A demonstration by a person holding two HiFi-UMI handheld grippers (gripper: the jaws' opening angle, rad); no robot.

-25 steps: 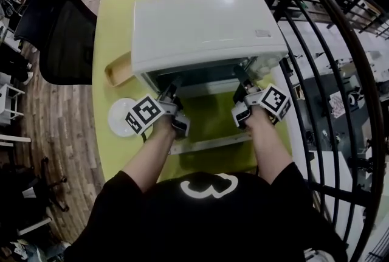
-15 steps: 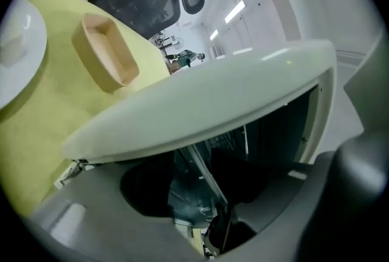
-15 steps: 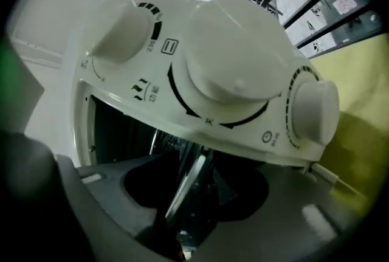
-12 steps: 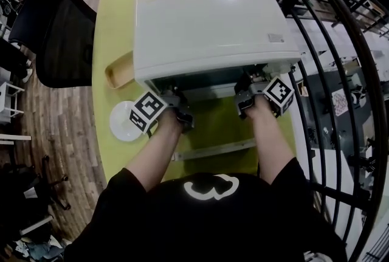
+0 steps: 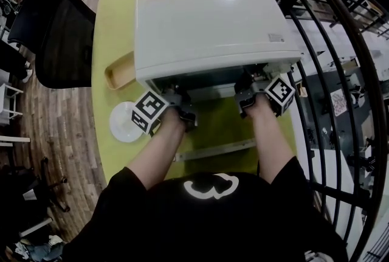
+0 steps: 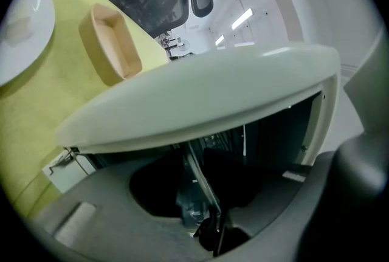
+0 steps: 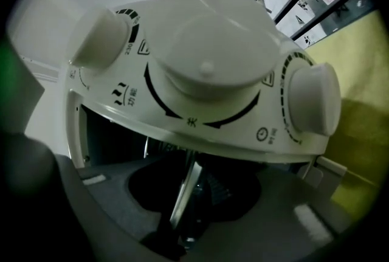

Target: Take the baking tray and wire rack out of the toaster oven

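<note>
- Two grippers sit at the mouth of the toaster oven (image 5: 206, 30) in the head view. The left gripper (image 5: 175, 98) and right gripper (image 5: 246, 88) both have their tips under the top edge. The door (image 5: 213, 149) is dropped open toward the person, over the yellow-green table (image 5: 115, 11).
- Head view again: the cavity is dark, so the tray can't be seen from here. The plate (image 5: 124, 121) and wooden dish (image 5: 120, 70) lie left of the oven, well apart from the grippers.
- Left gripper view: the left gripper (image 6: 211, 229) has its jaws pinched together on a thin metal rim. I judge this to be the baking tray (image 6: 197, 172), near its left front corner. Faint wires deeper in are probably the wire rack (image 6: 211, 139).
- Right gripper view: the right gripper (image 7: 174, 235) has its jaws clamped on the same kind of rim (image 7: 185, 191), just under the control knobs (image 7: 203, 66).
- Judgement: the tray lies ahead of both grippers, inside the cavity, with its long axis left-right across the mouth. One gripper is toward each end and neither is nearer. The pull should be straight back toward the person, level and with both hands together, clearing the open door.
</note>
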